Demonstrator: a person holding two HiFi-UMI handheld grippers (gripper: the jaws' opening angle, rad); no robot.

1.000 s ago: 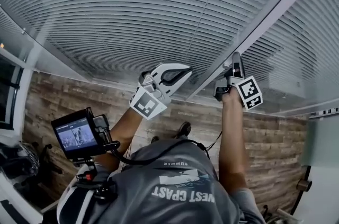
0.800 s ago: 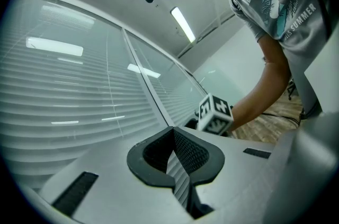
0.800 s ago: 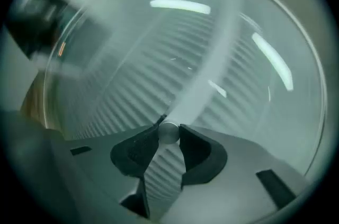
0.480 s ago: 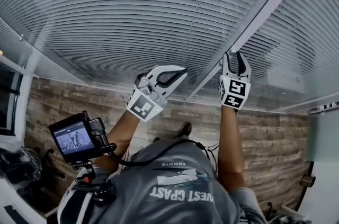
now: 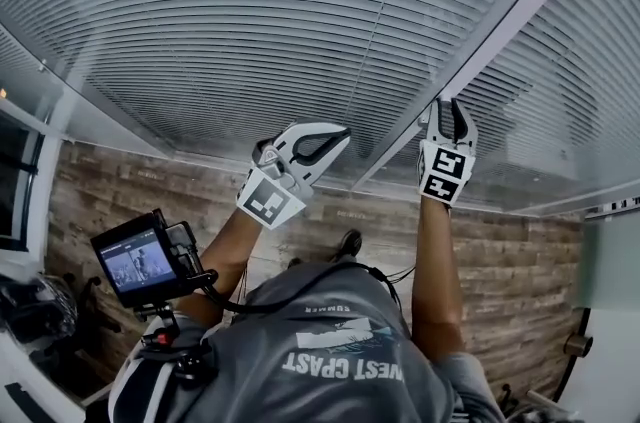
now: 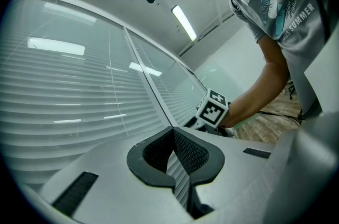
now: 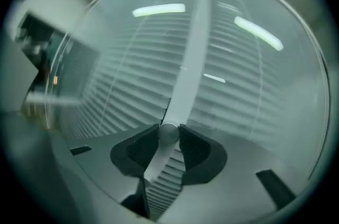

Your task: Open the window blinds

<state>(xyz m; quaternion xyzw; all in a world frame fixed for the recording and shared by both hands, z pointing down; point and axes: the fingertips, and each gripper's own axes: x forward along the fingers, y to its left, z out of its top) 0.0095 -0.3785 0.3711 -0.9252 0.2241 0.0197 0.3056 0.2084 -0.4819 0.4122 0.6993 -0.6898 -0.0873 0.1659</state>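
Blinds (image 5: 250, 11) ahead; R tool (image 7: 169, 135) just tightened, pinching knob (image 7: 169, 131) (head cam misses it); L tool (image 6: 173, 131) closed.

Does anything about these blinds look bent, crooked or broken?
Nothing stands out. The slats run even and parallel, none bent or sagging. The right gripper has just been closing its jaws on a small round knob at the frame.

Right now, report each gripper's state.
Left gripper: jaws shut, empty.
Right gripper: jaws just closed further, gripping the knob.
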